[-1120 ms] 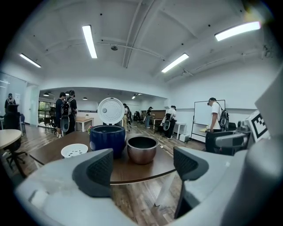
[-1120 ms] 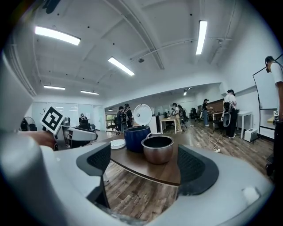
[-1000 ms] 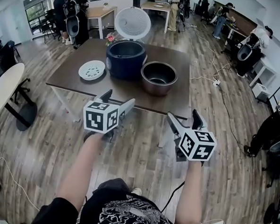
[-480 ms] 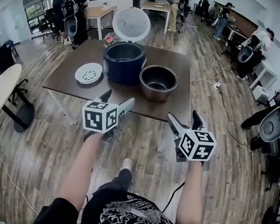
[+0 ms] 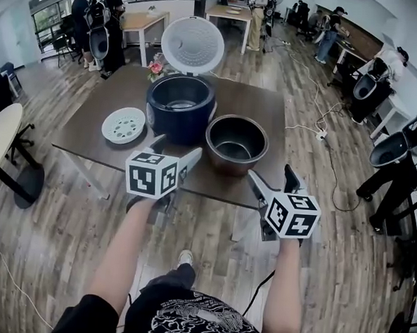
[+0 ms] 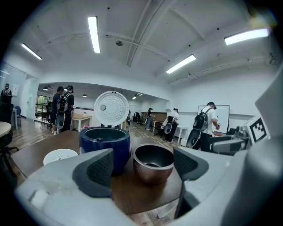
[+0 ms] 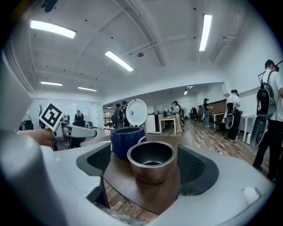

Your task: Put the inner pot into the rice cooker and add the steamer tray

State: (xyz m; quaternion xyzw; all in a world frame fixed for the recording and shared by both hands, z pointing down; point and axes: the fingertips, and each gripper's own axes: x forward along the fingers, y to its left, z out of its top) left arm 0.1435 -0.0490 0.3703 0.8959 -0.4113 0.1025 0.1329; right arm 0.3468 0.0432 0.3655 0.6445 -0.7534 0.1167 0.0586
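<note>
Approach phase. Table [image 5: 263, 109] looms nearer than 1 s ago: the person is closing in. L gripper [image 5: 177, 148] and R gripper [image 5: 272, 173] are both wide open and empty, short of the table edge. Inner pot [image 5: 236, 141] stands just right of the open rice cooker [image 5: 180, 110], steamer tray [image 5: 124, 125] to its left — nothing loaded yet.

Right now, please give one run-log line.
left gripper open; right gripper open; inner pot on table; steamer tray on table; rice cooker lid up

Navy rice cooker [image 5: 177, 118] (white lid [image 5: 193, 45]), bronze inner pot [image 5: 236, 144]
</note>
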